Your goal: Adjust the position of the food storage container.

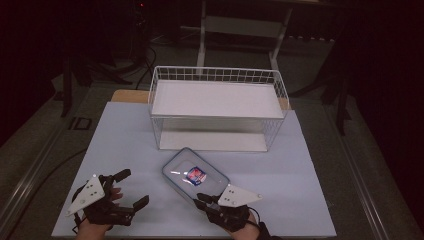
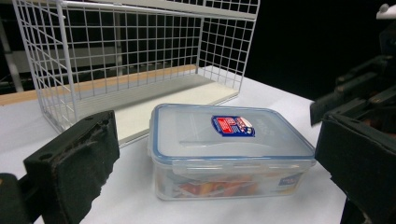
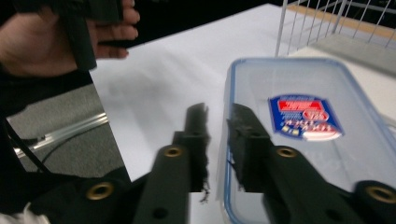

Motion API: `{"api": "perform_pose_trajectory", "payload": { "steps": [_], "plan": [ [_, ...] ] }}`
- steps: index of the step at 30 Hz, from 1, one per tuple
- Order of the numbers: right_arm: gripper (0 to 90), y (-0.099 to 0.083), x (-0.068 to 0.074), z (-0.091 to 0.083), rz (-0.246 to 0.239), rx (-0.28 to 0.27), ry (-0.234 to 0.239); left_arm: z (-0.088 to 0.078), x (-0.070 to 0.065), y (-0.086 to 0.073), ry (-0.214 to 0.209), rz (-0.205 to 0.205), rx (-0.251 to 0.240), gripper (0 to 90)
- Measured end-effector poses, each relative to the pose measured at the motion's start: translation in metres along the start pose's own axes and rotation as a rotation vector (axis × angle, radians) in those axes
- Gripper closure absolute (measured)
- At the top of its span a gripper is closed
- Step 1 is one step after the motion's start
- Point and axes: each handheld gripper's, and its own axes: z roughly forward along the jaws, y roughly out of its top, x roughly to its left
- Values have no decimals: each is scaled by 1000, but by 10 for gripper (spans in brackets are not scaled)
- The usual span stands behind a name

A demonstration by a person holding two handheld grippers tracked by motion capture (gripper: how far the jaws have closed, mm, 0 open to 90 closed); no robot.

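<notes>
A clear plastic box point(image 1: 195, 175) with a blue-rimmed lid and a red and blue label lies on the white table point(image 1: 125, 135), with food dimly visible inside point(image 2: 210, 189). My right gripper point(image 1: 201, 198) is at the box's near edge. In the right gripper view its jaws point(image 3: 218, 116) stand close together astride the lid's rim point(image 3: 303, 88), one outside the wall and one over the lid. My left gripper point(image 1: 134, 187) rests to the left of the box, its jaws wide apart point(image 2: 215, 158) with nothing between them, facing the box's long side point(image 2: 229, 135).
A white wire basket point(image 1: 217, 75) with a shelf board stands on its side just behind the box, its open face toward me point(image 2: 46, 70). The table's front edge runs just under both hands. Dark floor and stands surround the table.
</notes>
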Motion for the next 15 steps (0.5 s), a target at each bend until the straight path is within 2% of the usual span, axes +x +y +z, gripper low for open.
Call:
{"api": "perform_pose_trajectory", "payload": {
  "steps": [3, 7, 8, 10, 15],
  "plan": [
    [897, -6, 5, 5, -26, 31, -3, 0, 0, 0, -1, 2, 0, 0],
    [899, -12, 10, 9, -47, 55, -4, 0, 0, 0, -7, 6, -2, 0],
    [900, -17, 13, 13, -53, 78, 2, 0, -1, 0, -10, 8, -2, 0],
    [900, -22, 14, 17, -45, 99, 16, 0, -1, 0, -9, 10, -3, 0],
    [900, -28, 12, 24, -42, 137, -1, -1, -1, 1, -30, 3, -29, 0]
  ]
}}
